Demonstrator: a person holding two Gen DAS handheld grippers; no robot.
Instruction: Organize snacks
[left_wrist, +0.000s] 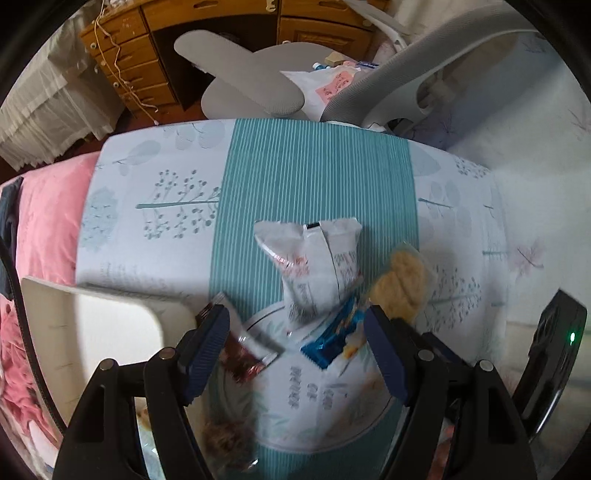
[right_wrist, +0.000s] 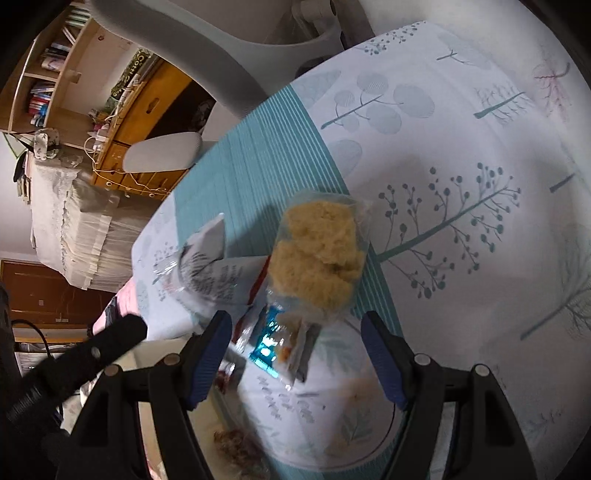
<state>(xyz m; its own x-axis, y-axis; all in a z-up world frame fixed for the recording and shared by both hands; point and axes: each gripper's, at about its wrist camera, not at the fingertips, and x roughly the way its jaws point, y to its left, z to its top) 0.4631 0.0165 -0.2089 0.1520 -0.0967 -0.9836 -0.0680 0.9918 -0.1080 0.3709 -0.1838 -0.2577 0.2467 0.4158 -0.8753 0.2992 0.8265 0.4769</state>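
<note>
Left-wrist view: both spread tongs (left_wrist: 297, 345) (right_wrist: 295, 347) blur over half-hidden blue packet (left_wrist: 332, 341).

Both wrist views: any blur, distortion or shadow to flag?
Left wrist: snack packets smeared near the tool, white packet sharper, table edge bowed by fisheye. Right wrist: blue packet blurred, dark shadow on the teal stripe, corners vignetted black.

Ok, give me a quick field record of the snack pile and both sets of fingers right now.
surface: table with leaf-print cloth, teal striped band down the middle
snacks: white packet; clear bag of yellow crisps; blue packet; dark red packet
pile: packets overlap, blue one partly under the white
tray: white tray beside the pile
left gripper: fingers open, holding nothing
right gripper: fingers open, holding nothing
</note>
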